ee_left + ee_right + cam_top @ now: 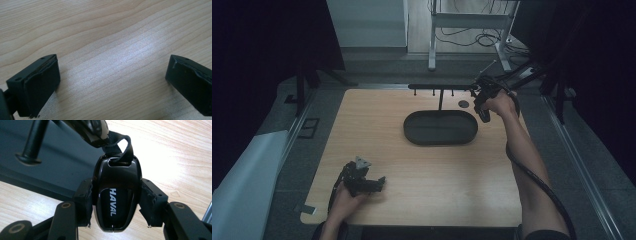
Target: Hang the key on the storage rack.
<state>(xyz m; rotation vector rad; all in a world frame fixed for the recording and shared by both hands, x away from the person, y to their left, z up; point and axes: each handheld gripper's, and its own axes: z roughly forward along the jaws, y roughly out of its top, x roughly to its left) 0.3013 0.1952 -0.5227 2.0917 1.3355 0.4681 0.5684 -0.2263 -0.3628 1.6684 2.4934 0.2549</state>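
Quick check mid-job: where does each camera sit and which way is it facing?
High view: above the person's side, facing forward and down on the wooden table; both forearms enter from below.
Left gripper view: rides the left gripper, jaws apart over bare tabletop.
Right gripper view: rides the right gripper, clamping a HAVAL key fob.
Shared: black tray.

A light wooden counter (422, 165) with rounded corners is carrying a dark oval tray (440, 127) toward its far middle. From the tray's far side a thin post is rising to a dark crossbar (439, 86) with small pegs hanging under it. The left hand-held gripper (379, 183) is resting on the counter near its front left corner, jaws spread apart.
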